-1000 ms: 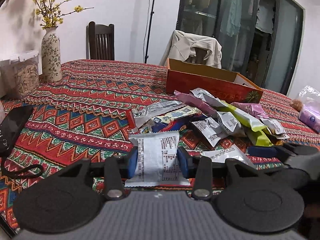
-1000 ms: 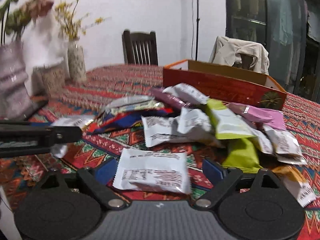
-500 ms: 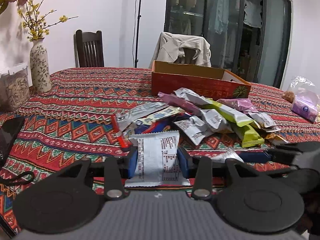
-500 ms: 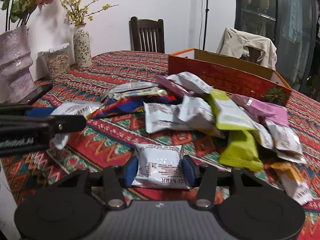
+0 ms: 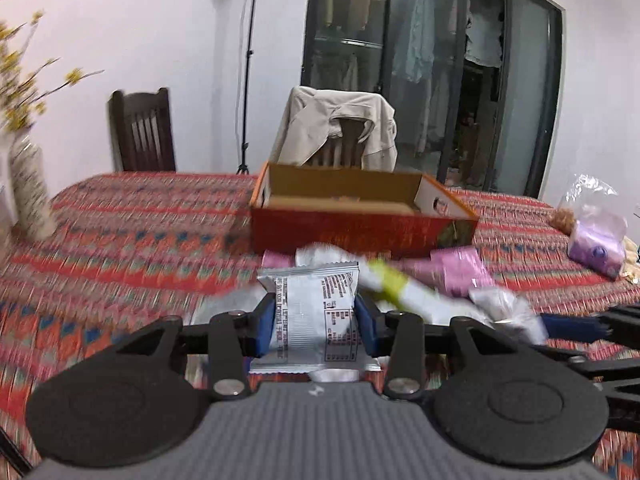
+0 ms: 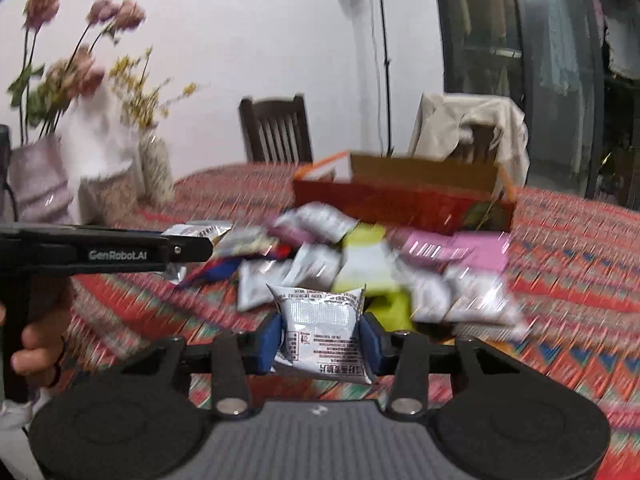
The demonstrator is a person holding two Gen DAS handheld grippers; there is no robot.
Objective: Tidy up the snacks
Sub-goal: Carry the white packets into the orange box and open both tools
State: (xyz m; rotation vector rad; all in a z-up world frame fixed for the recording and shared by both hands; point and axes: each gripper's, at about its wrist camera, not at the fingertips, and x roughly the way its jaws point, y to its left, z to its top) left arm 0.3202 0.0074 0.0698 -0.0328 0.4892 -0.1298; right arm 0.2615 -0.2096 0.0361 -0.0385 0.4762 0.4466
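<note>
Blue fingers (image 5: 266, 324) of the left gripper (image 5: 315, 322) press in on both sides of a silver foil snack packet (image 5: 314, 312), a flat rectangle with crimped ends and fine printed text, held up off the table. On the right gripper (image 6: 322, 340), the blue pads (image 6: 269, 342) likewise squeeze a second silver packet (image 6: 322, 332), puffier and creased, with its print facing the camera.

Beyond both packets a loose pile of snacks (image 6: 360, 264) lies on the woven tablecloth (image 5: 120, 240), which is patterned in red, blue and orange bands. The pile mixes crinkled silver wrappers, a lime-green pouch (image 6: 366, 268) and pink packets (image 6: 460, 250), all blurred. Behind the pile stands a shallow red cardboard box (image 5: 360, 216), open at the top with plain brown inner walls.

From the left wrist camera, the box interior shows, as does a clear plastic bag with purple contents (image 5: 596, 240) at the far right edge of the table, and the dark tip of the other gripper (image 5: 592, 328) enters low on the right. A speckled ceramic vase (image 5: 30, 196) stands at the left.

From the right wrist camera, a ribbed pale-purple vase (image 6: 38, 184) with pink flowers appears, and the left gripper's black side, lettered "GenRobot.AI", crosses the left edge, with the person's fingers (image 6: 30, 348) wrapped round its handle. Two wooden chairs stand behind the table, one draped with a beige jacket (image 5: 336, 128).
</note>
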